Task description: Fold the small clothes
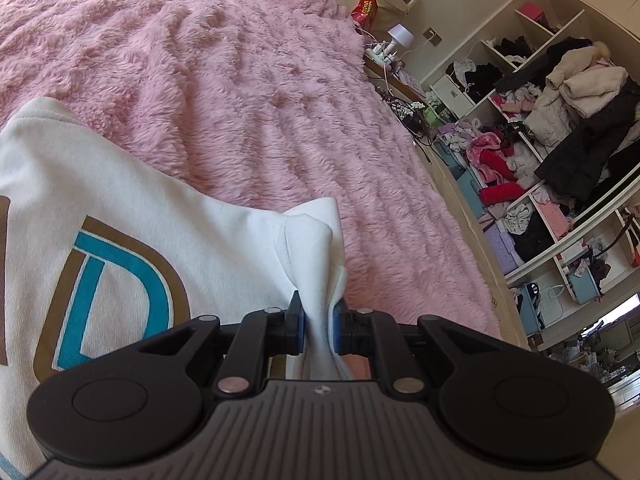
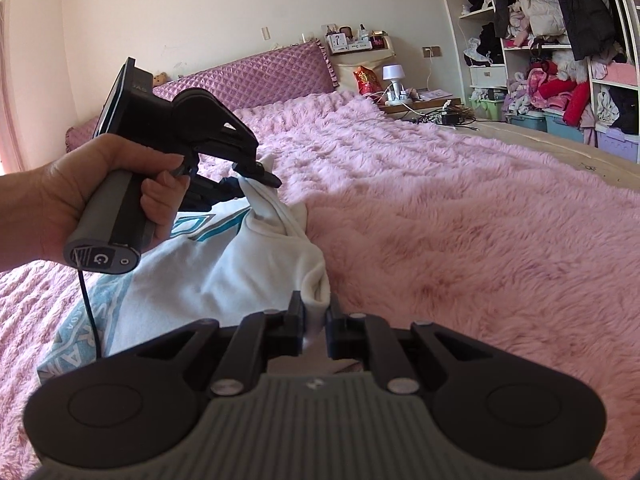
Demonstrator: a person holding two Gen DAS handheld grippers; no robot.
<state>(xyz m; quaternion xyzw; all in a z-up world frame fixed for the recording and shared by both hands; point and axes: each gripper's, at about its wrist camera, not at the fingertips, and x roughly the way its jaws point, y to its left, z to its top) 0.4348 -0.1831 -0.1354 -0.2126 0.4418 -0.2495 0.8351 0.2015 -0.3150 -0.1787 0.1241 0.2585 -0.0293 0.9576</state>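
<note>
A white garment (image 1: pixel 128 208) with a teal and brown print lies on the pink fluffy bedspread (image 1: pixel 248 80). My left gripper (image 1: pixel 319 320) is shut on a bunched edge of the cloth, which rises between the blue pads. In the right wrist view the same white garment (image 2: pixel 208 268) spreads left of centre. My right gripper (image 2: pixel 316 326) is shut on a rolled corner of it. Further back, a hand holds the left gripper (image 2: pixel 256 178), pinching another corner of the cloth just above the bed.
The pink bedspread (image 2: pixel 460 220) stretches wide to the right. A purple quilted headboard (image 2: pixel 256 76) stands at the back. A bedside table with a white lamp (image 2: pixel 393 74) and cables sits beyond. Open shelves (image 1: pixel 560 120) stuffed with clothes line the right wall.
</note>
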